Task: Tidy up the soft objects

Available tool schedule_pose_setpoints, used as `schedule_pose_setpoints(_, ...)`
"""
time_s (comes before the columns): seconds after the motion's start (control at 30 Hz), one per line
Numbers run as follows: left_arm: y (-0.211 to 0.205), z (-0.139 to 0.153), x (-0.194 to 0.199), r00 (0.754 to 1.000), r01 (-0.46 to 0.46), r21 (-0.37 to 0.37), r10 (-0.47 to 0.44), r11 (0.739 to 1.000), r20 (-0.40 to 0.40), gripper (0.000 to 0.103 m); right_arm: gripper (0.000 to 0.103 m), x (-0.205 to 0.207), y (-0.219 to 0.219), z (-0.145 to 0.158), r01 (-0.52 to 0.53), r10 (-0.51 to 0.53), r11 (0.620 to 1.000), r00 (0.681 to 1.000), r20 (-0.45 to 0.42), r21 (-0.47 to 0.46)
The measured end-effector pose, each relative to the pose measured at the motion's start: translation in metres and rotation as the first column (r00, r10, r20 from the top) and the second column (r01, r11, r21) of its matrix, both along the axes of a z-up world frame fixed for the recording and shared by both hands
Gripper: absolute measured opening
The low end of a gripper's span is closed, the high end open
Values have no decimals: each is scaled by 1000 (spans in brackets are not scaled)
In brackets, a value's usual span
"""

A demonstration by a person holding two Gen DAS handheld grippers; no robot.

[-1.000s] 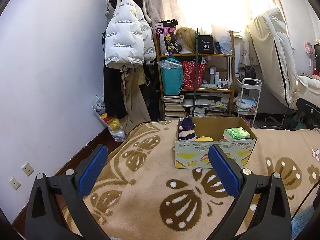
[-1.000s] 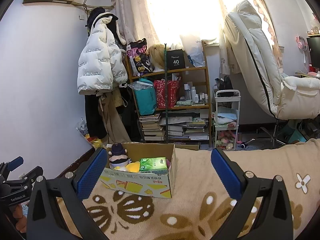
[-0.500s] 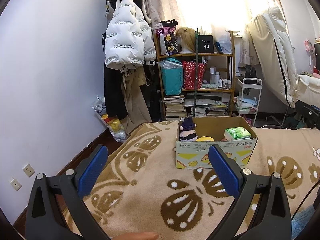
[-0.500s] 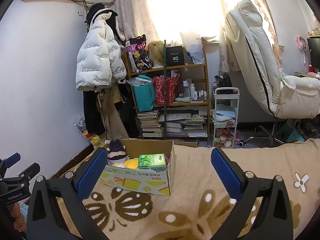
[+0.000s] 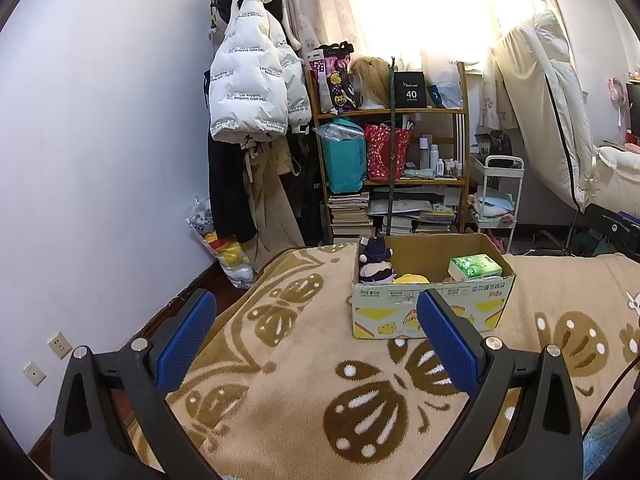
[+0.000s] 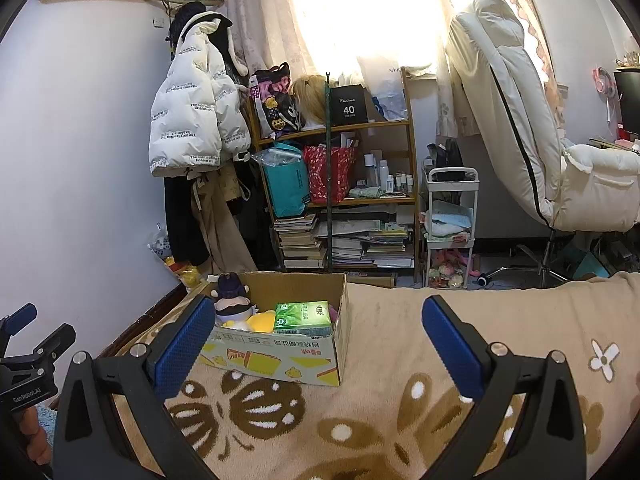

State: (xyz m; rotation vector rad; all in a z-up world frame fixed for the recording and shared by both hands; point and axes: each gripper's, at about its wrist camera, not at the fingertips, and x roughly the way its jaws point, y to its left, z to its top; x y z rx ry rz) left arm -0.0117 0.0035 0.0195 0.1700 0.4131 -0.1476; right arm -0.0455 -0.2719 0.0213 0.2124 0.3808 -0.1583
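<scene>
Butterfly-patterned blanket (image 5: 280,380) lay under both grippers, left (image 5: 316,344) and right (image 6: 316,344), jaws spread and empty. Ahead sat the cardboard box (image 5: 432,312) holding a plush doll (image 5: 376,264); approaching low and centred seemed wise.

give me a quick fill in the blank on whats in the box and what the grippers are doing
1. The green tissue pack lies inside the cardboard ____.
2. The cardboard box sits on a beige ____ with brown patterns.
3. The left gripper and right gripper both have their jaws ____, holding nothing.
4. The plush doll in the box wears a dark ____ hat.

Missing words: box; blanket; open; purple
</scene>
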Motion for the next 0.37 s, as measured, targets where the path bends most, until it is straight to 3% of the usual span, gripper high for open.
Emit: schedule_pose_setpoints(0.37,-1,-2,2,1000,6,4,-6,1000,-4,99,103,1,-1,1,1,-1,1000,1000,-2,-1)
